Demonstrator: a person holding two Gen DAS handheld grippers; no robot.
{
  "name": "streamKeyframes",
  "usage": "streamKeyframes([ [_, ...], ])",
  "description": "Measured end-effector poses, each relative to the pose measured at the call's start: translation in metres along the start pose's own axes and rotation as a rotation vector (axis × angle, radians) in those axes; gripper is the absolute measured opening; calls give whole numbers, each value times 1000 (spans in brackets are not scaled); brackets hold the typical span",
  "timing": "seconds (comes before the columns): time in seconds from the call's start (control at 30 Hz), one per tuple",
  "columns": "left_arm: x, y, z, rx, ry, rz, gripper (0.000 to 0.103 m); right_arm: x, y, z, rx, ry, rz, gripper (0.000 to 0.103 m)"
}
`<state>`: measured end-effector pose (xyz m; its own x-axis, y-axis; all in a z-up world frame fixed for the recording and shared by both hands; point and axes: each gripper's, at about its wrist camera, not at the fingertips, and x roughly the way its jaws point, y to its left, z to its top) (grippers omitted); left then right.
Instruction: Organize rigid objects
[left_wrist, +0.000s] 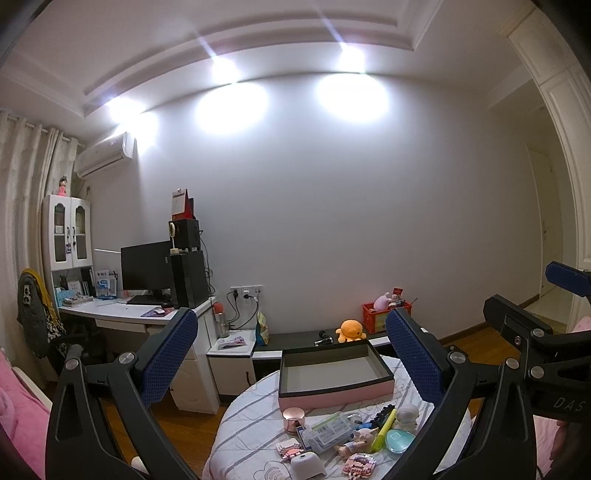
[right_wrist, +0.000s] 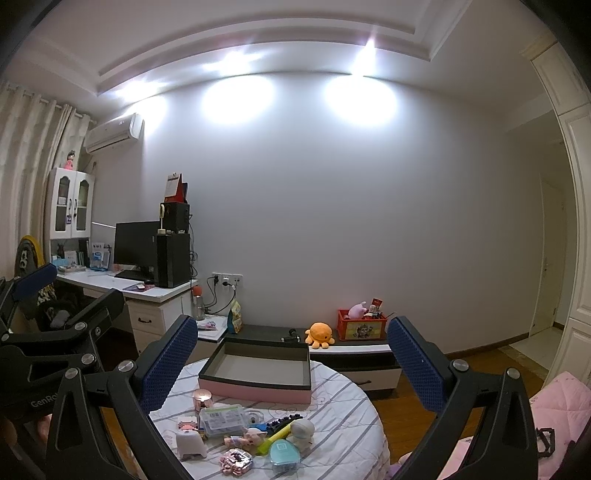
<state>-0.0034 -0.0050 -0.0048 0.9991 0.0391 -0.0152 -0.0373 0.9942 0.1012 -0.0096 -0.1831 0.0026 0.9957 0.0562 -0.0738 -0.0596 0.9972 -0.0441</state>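
A box (right_wrist: 255, 373) sits at the far edge of the round table (right_wrist: 343, 398); small things lie along the near edge: a tin (right_wrist: 202, 398) left, a clear case (right_wrist: 223, 419) before it, a marker (right_wrist: 275, 437) further right

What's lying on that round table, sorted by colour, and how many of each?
Pink: 4 (box, block toys, pig figurine)
White: 2 (stool-shaped piece, round figure)
Yellow: 1 (highlighter)
Teal: 1 (oval case)
Rose gold: 1 (jar)
Black: 1 (comb-like piece)
Clear: 1 (labelled case)
Total: 11 that I can make out; the pile may hide more.
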Motion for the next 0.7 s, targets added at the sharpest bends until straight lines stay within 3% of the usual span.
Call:
streamKeyframes([
  [0.7, 0, 1, -1, 0, 1, -3, 103, 1, 2, 1, -3, 4, 0, 103],
])
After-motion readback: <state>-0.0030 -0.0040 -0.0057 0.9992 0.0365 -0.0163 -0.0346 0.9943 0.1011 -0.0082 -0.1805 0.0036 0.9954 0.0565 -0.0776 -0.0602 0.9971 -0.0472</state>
